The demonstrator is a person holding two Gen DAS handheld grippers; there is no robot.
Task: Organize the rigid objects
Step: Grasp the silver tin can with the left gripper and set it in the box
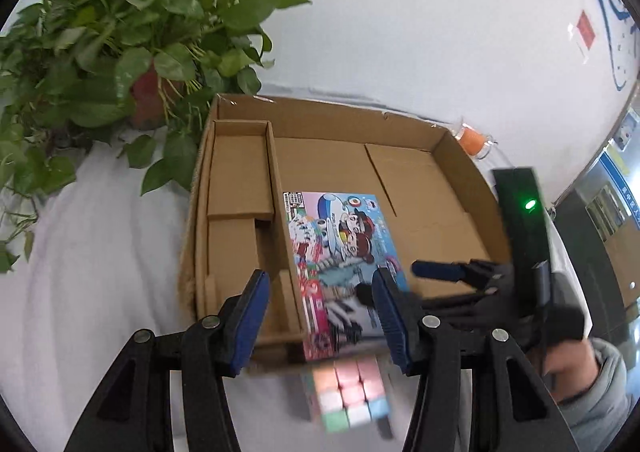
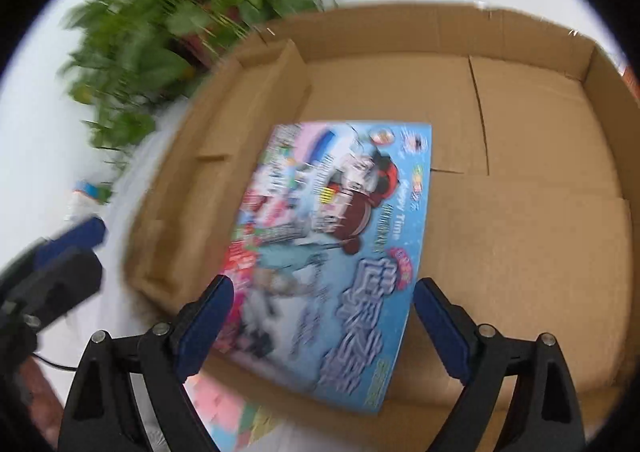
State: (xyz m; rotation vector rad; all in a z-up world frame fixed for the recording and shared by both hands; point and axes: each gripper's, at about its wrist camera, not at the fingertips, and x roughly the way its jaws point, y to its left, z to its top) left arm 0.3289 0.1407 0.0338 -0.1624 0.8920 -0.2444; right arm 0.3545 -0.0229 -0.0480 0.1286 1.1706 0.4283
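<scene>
A flat, colourful cartoon toy box [image 1: 340, 252] lies inside a shallow cardboard box [image 1: 332, 156], against its inner divider; it also shows in the right wrist view [image 2: 332, 244]. A pastel puzzle cube [image 1: 350, 396] sits on the white cloth just outside the carton's near wall, below my left gripper [image 1: 320, 320], which is open and empty. My right gripper [image 2: 320, 320] is open and empty above the near end of the toy box. The cube's corner [image 2: 224, 404] shows blurred at the bottom of the right wrist view.
A potted green plant [image 1: 120, 52] stands left of the carton. An orange-filled glass jar [image 1: 474, 140] stands behind its far right corner. The right gripper [image 1: 472, 272] shows in the left wrist view, the left gripper [image 2: 60, 252] in the right wrist view. A white cloth [image 1: 100, 252] covers the table.
</scene>
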